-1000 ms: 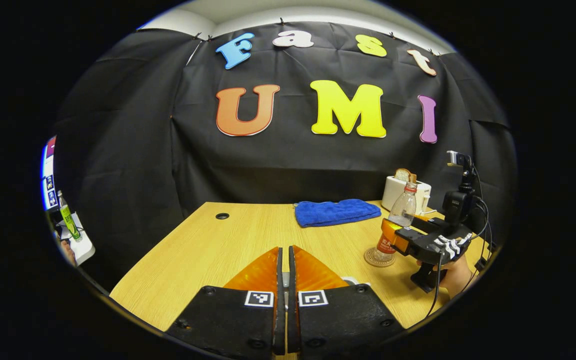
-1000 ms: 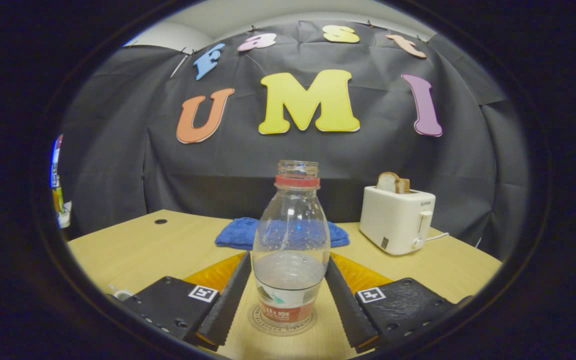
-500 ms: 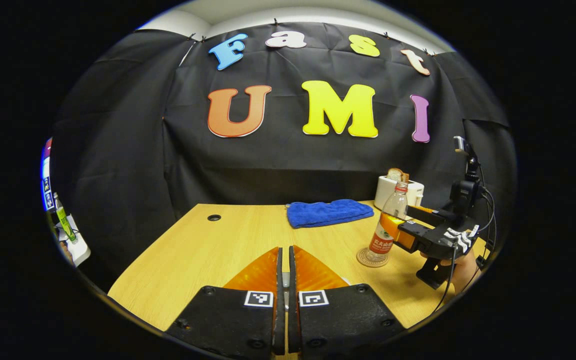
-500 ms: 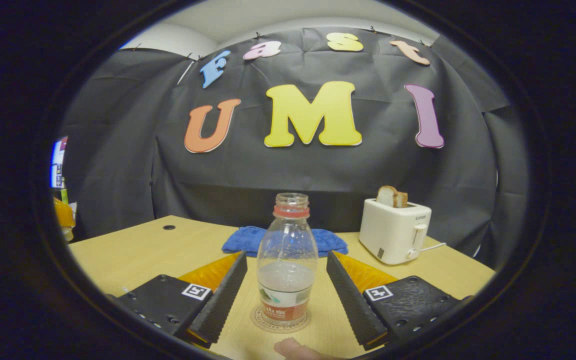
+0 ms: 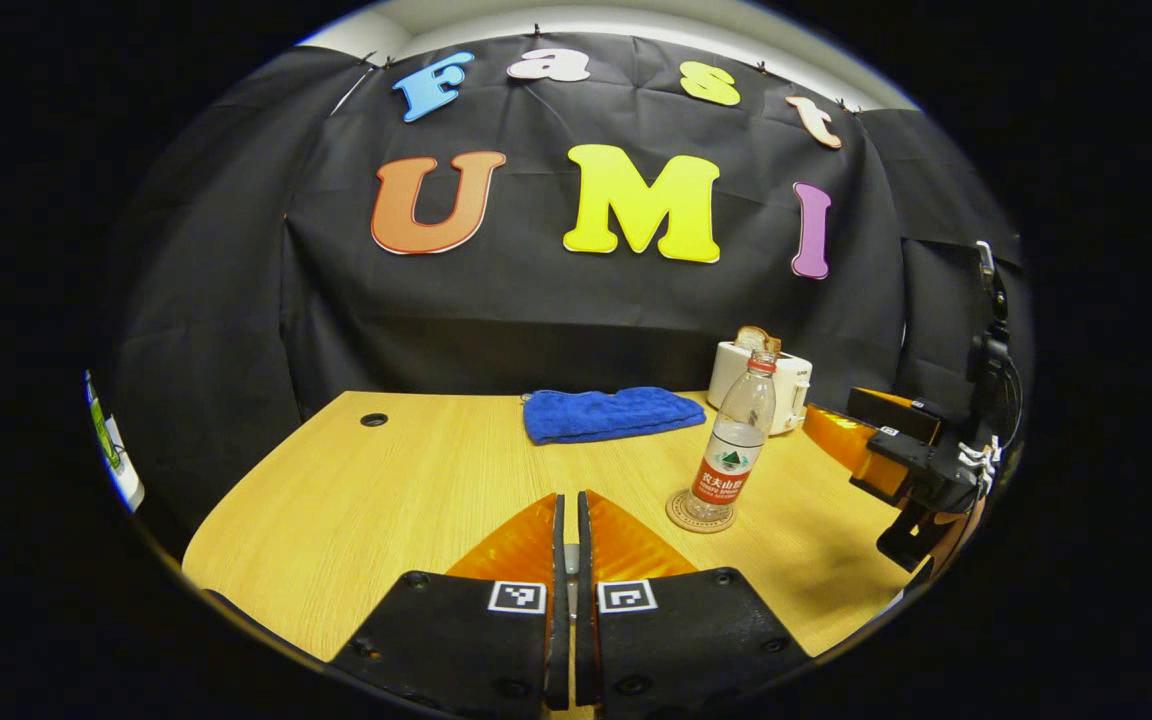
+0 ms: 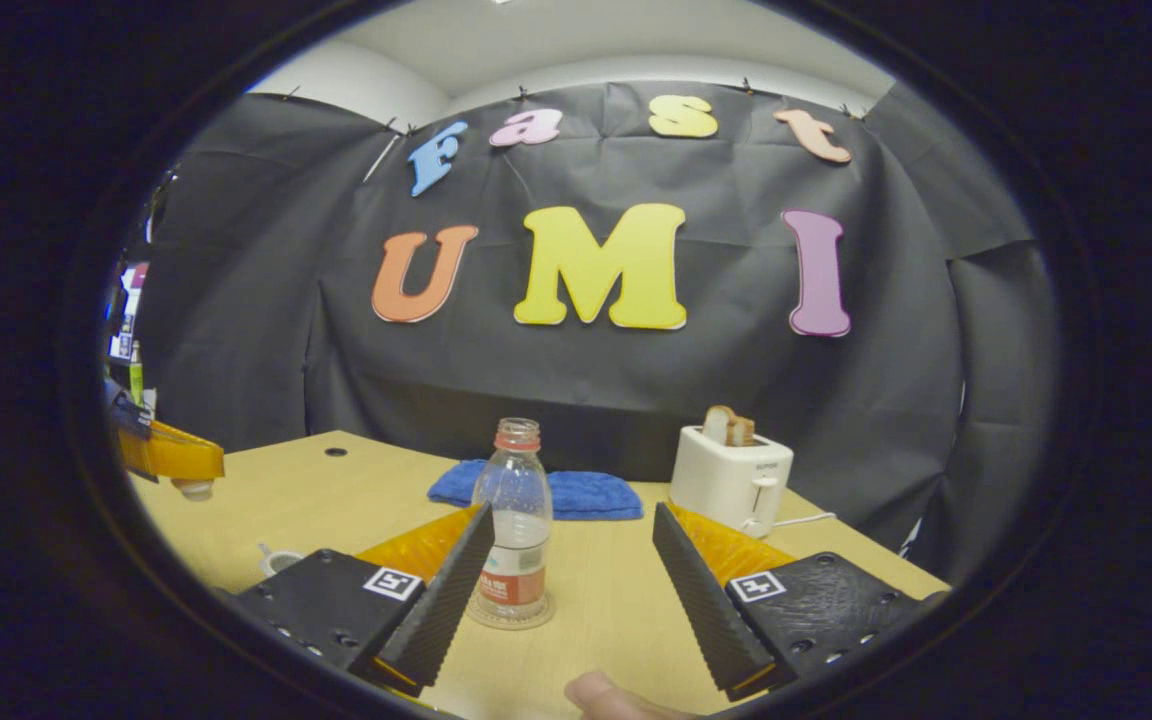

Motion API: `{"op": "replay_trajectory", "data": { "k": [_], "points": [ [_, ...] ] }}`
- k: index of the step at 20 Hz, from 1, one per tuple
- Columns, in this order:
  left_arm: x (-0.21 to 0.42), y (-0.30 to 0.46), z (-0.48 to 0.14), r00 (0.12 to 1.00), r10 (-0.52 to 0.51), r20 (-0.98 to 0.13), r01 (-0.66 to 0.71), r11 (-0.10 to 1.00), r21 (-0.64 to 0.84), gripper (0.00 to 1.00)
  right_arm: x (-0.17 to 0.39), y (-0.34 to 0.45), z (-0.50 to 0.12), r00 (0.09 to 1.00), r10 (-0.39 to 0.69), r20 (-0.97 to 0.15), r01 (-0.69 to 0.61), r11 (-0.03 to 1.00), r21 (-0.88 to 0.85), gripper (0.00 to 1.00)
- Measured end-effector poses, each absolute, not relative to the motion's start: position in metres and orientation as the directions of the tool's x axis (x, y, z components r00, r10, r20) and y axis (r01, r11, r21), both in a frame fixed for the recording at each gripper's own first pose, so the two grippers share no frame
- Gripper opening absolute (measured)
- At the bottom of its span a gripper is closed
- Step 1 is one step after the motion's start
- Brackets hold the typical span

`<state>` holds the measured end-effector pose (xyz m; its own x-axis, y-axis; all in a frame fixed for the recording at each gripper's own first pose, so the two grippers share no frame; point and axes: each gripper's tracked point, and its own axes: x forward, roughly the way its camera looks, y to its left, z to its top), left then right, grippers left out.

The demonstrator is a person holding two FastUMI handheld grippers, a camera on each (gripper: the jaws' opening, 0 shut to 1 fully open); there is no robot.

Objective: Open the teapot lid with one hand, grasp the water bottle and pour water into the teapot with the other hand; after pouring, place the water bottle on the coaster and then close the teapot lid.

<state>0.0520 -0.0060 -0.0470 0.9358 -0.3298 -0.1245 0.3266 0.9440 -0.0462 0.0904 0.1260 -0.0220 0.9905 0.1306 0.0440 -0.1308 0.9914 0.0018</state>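
Note:
The clear water bottle [image 6: 514, 525], with a red neck ring, no cap and some water in it, stands upright on the round coaster [image 6: 511, 615]. My right gripper [image 6: 569, 512] is open and pulled back from it, with the bottle ahead and to the left of the gap. The bottle [image 5: 734, 440], the coaster [image 5: 699, 517] and the open right gripper [image 5: 836, 415] also appear in the left gripper view. My left gripper [image 5: 567, 500] is shut, with a thin grey piece between its fingers. In the right gripper view the left gripper [image 6: 174, 458] hovers at far left with a small white lid [image 6: 196, 488] under its tips. A white piece of the teapot [image 6: 281, 560] peeks out below.
A folded blue towel [image 5: 611, 413] lies at the back of the wooden table [image 5: 386, 500]. A white toaster [image 6: 731, 480] with bread in it stands at the back right, its cord trailing right. A thumb [image 6: 601, 695] shows at the bottom of the right gripper view.
The right gripper has opened off the bottle and drawn back from it. The bottle stays upright on the coaster. The left gripper stays shut and has shifted a little.

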Motion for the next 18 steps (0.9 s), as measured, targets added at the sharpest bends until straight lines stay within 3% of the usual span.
{"op": "replay_trajectory", "data": {
  "k": [11,18],
  "points": [
    [0.088,-0.050,-0.085,0.936,-0.336,-0.102,0.335,0.942,-0.026,0.06,0.063,0.079,-0.018,0.985,0.135,0.103,-0.140,0.989,0.047,0.94],
    [0.098,-0.049,-0.116,0.941,-0.318,-0.112,0.298,0.940,-0.164,0.06,0.059,0.047,-0.038,0.991,0.112,0.068,-0.120,0.985,0.125,0.96]
  ]
}}
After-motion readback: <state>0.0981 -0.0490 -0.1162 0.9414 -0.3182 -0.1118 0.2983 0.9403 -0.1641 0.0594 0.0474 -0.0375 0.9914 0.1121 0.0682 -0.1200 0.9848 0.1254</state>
